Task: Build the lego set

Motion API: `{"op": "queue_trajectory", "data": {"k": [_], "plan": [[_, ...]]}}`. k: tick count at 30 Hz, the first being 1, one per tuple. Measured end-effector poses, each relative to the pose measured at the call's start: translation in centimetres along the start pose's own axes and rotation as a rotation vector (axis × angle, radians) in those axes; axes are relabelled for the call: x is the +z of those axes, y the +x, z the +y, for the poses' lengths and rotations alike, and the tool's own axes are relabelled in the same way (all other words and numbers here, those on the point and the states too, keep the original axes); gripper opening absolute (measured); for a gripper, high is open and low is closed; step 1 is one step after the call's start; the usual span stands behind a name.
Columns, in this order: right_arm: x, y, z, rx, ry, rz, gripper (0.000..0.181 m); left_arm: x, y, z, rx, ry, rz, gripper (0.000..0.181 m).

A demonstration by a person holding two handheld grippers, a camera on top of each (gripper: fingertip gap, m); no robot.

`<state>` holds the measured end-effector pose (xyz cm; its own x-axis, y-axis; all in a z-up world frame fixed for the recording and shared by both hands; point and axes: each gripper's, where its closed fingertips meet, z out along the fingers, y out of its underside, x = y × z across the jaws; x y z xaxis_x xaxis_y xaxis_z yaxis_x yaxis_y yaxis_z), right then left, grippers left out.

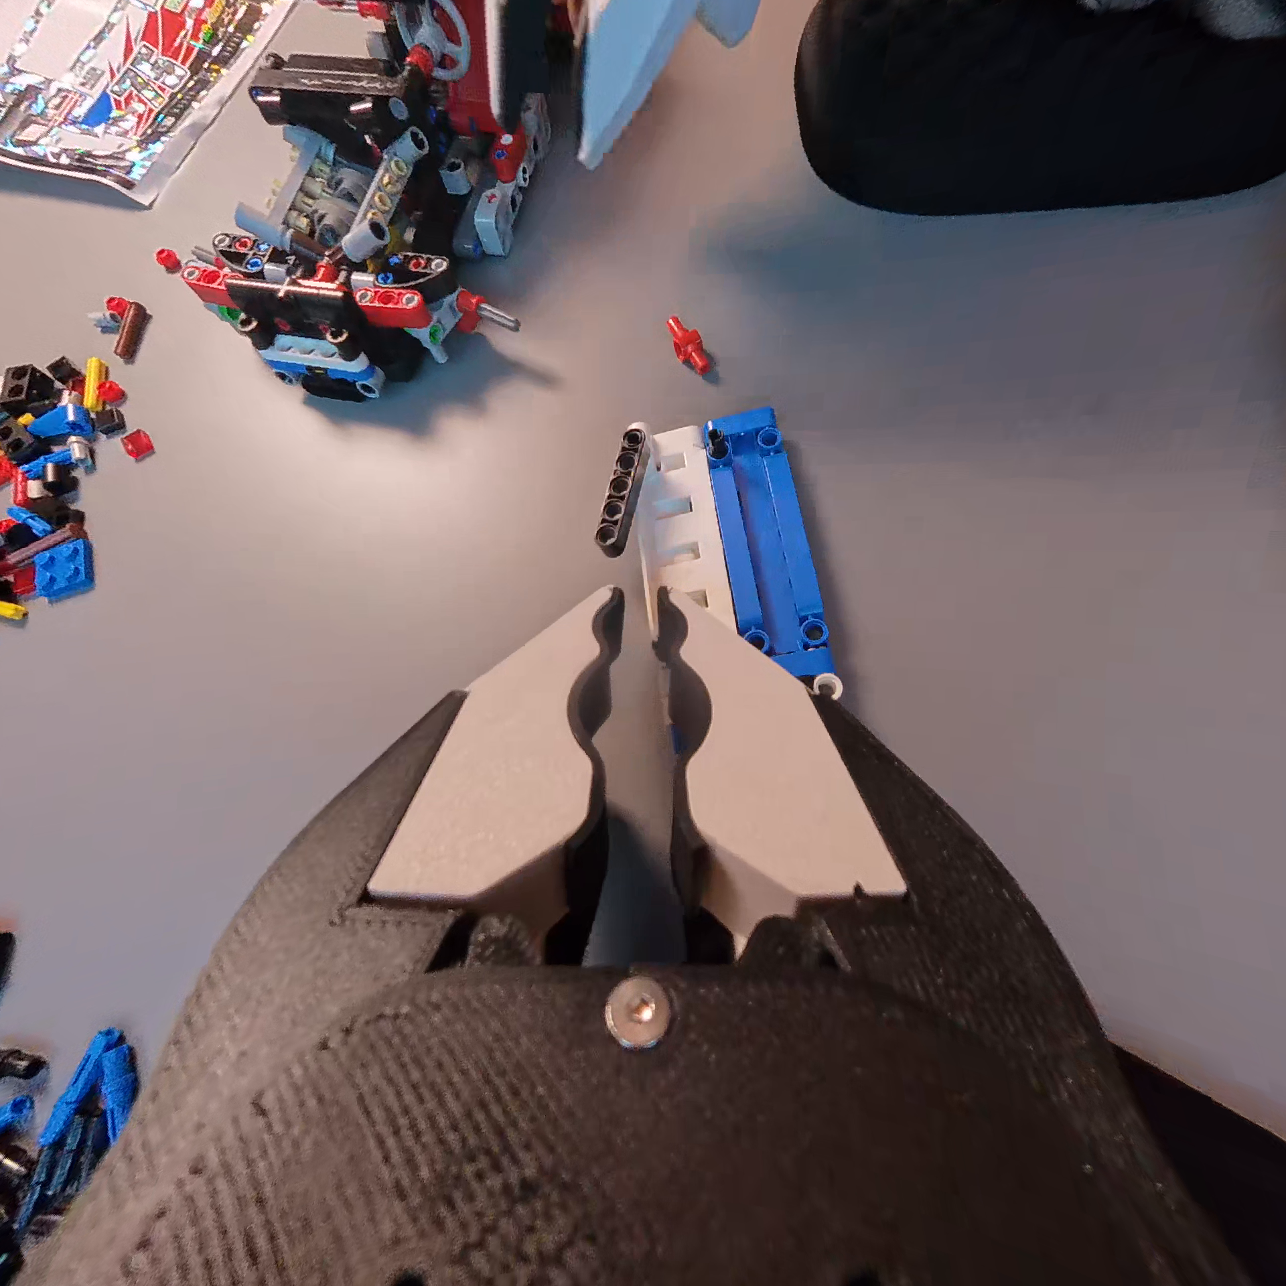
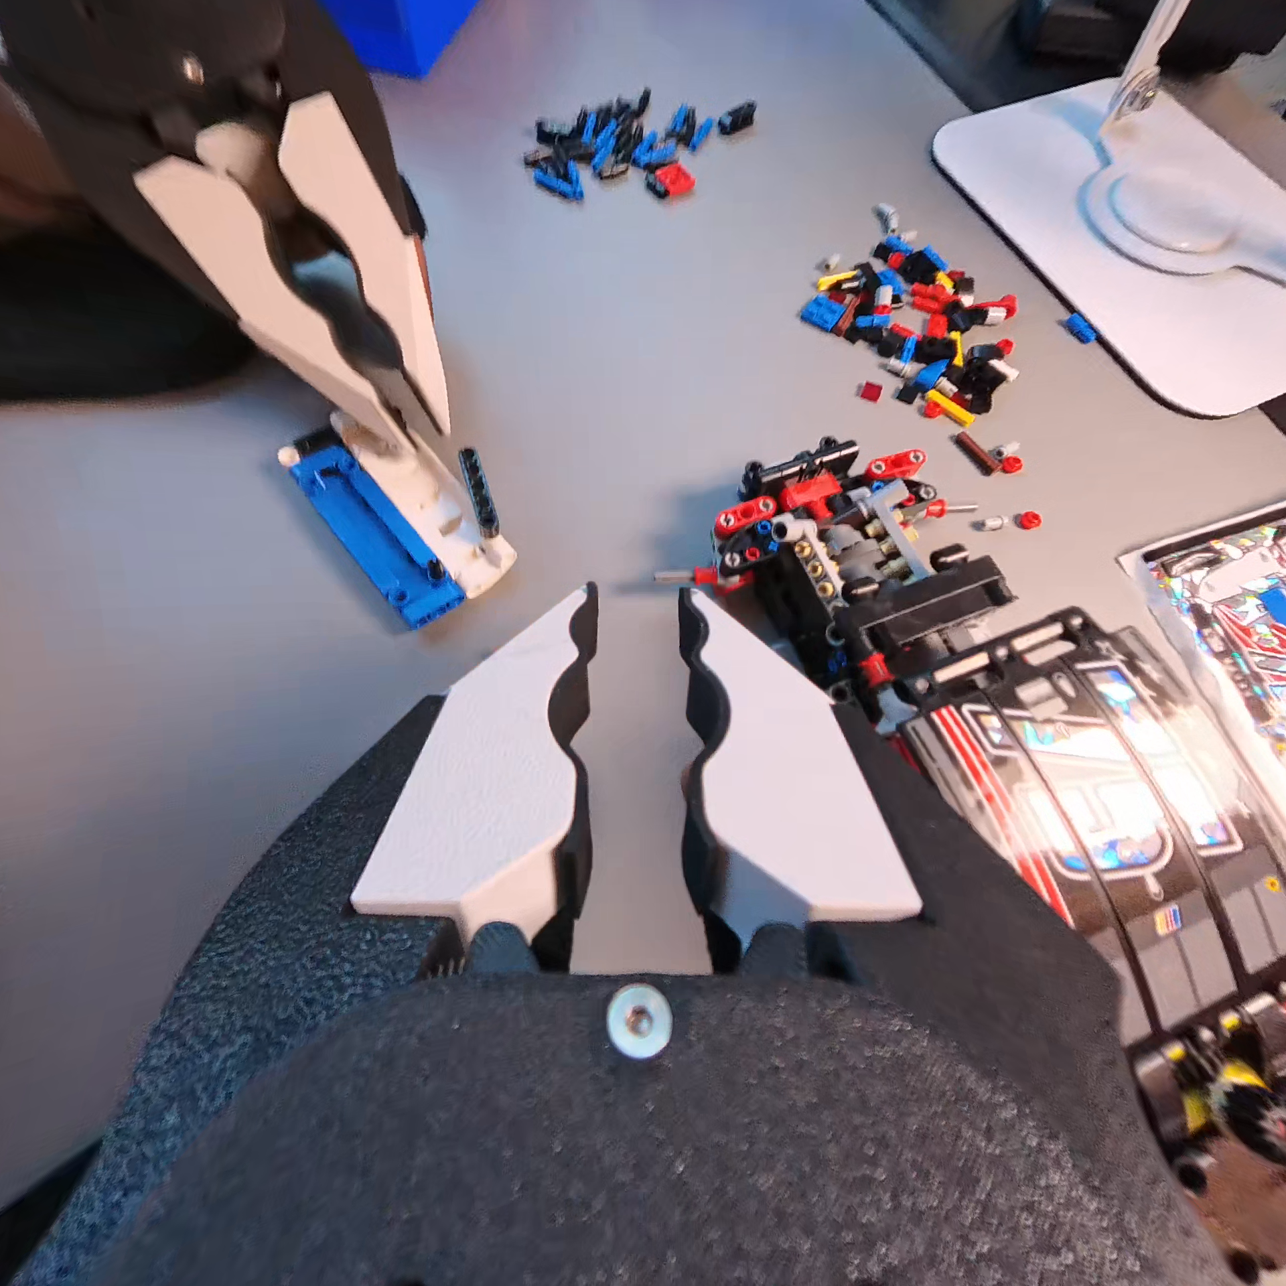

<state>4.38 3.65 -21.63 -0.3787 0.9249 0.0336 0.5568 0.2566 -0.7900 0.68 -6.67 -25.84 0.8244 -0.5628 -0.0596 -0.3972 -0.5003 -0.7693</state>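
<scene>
Car chassis [image 2: 856,557] sitting part-built on table [image 1: 348,696]; loose pieces [image 2: 918,327] remaining. Left tool [image 1: 640,598] nipping the white panel [image 1: 678,515], barely parted. Right tool [image 2: 637,591] hovering agape, holding nothing.

grey tabletop [image 2: 209,696] | white monitor stand base [image 2: 1113,278] | soft shadows

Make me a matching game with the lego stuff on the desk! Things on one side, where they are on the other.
Things:
1. black beam
2. blue panel
3. left gripper
4. right gripper

Places or states:
A. open, holding nothing, above bare desk
B. joined to the white panel's long side
C. beside the white panel, opposite the blue one
D. tips at the white panel's end

Pairs: 1-C, 2-B, 3-D, 4-A
</scene>
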Motion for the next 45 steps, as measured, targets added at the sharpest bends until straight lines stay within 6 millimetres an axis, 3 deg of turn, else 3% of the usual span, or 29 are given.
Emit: {"op": "queue_trajectory", "data": {"k": [4,12,18,24,27,31,34,42,45], "plan": [[0.3,-1.3,2.4,-0.079,-0.096,-0.06,0.021,-0.6,0.2,0.1,-0.041,0.016,0.056,0.013],[2.2,-4.9,4.5,-0.155,-0.221,-0.21,0.025,-0.2,0.8,0.9,0.0,-0.032,0.07,0.006],[2.9,-4.9,4.6,-0.201,-0.262,-0.179,0.009,-0.3,0.1,0.3,0.083,0.001,0.021,0.005],[3.0,-5.4,4.4,-0.215,-0.252,-0.184,0.008,-0.2,-0.3,0.4,0.083,0.029,0.036,0.005],[2.5,-5.0,3.1,-0.211,-0.162,-0.16,0.008,-0.9,-0.4,-0.6,0.046,0.098,0.04,0.012],[0.9,-3.9,-1.9,-0.241,0.108,-0.051,0.008,-2.6,-0.5,-3.4,-0.093,0.276,0.091,0.014],[0.9,-4.3,-4.3,-0.283,0.226,0.005,0.008,-3.2,0.2,-5.5,-0.237,0.394,0.186,0.016],[3.3,-7.3,-6.3,-0.407,0.307,0.038,0.008,-2.9,0.7,-7.0,-0.45,0.469,0.295,0.022],[3.5,-7.2,-6.2,-0.437,0.304,0.062,0.008,-3.0,0.2,-6.5,-0.463,0.461,0.287,0.009]]}}
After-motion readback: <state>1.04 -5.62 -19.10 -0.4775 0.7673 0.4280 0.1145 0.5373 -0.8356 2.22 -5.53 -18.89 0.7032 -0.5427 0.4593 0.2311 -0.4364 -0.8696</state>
